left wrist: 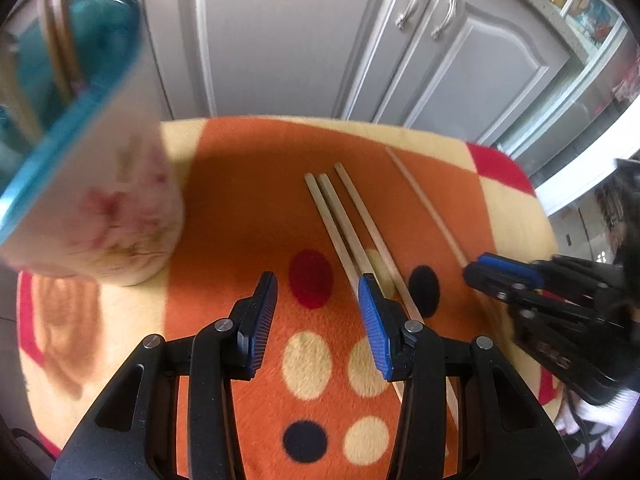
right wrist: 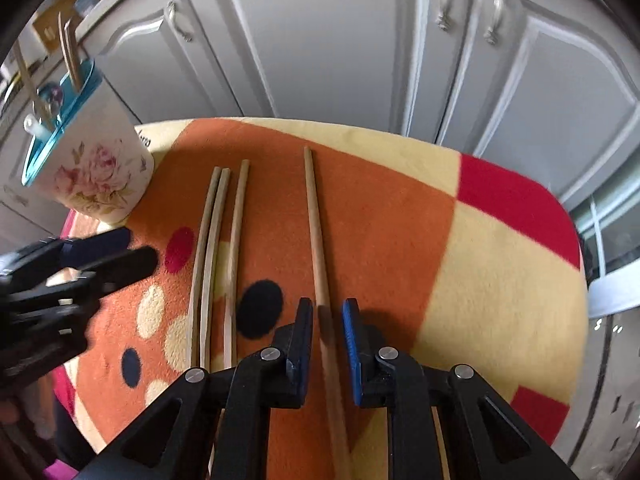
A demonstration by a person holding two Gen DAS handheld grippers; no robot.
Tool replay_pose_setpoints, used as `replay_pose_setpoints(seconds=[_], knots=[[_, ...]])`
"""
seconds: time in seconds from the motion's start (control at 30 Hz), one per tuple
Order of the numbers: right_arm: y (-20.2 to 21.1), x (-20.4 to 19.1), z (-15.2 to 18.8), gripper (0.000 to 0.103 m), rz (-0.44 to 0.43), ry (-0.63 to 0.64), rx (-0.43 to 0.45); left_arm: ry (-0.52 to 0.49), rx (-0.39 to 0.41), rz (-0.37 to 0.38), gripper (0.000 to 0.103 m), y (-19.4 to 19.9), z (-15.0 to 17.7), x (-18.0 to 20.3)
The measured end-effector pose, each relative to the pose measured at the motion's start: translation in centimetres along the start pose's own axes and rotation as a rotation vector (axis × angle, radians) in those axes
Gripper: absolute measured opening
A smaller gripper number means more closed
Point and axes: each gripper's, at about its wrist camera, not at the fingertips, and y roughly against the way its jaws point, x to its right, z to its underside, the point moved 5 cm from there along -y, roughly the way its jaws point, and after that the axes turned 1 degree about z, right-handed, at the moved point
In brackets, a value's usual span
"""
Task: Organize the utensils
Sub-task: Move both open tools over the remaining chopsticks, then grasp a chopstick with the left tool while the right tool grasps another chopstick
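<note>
Three wooden chopsticks (left wrist: 352, 236) lie side by side on an orange patterned cloth (left wrist: 248, 208); they also show in the right wrist view (right wrist: 216, 248). A fourth chopstick (right wrist: 318, 256) lies apart to their right. My right gripper (right wrist: 327, 312) is open and straddles this single chopstick, fingers on either side. My left gripper (left wrist: 318, 284) is open and empty above the cloth, left of the three chopsticks. A white floral holder (right wrist: 96, 160) with a teal rim stands at the far left and holds several utensils; it also shows in the left wrist view (left wrist: 100, 184).
Grey cabinet doors (right wrist: 336, 40) with metal handles stand behind the table. The cloth-covered table (right wrist: 500, 260) ends close on the right and far sides. A window and shelves (left wrist: 592, 40) are at the right.
</note>
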Motion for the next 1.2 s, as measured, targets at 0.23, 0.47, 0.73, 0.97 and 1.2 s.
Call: replay_pose_setpoints(seconds=[0.23,0.47,0.73,0.97,1.2], knots=[[0.7,0.3,0.4,0.015,-0.02,0.0,-0.001,0.01,-0.017,0.044,0.033,-1.2,-0.2,0.5],[0.8,0.2,0.4,0.015,-0.038,-0.002,-0.008,-0.008,-0.029,0.022,0.024,-1.2,-0.2,0.6],[0.2,0.0,-0.2,0.018,-0.036,-0.007,-0.012,-0.041,-0.021,-0.022,0.023,-1.8,-0.7,1.4],[-0.4,0.0,0.9,0.007,-0.071,0.007,-0.026,-0.025,-0.043,0.029,0.004,-0.9,0.9,-0.1],[0.5,0.6,2.7,0.008,-0.093,0.019,-0.061,-0.033,-0.089,0.061,0.004,0.2,3.1,-1.3]])
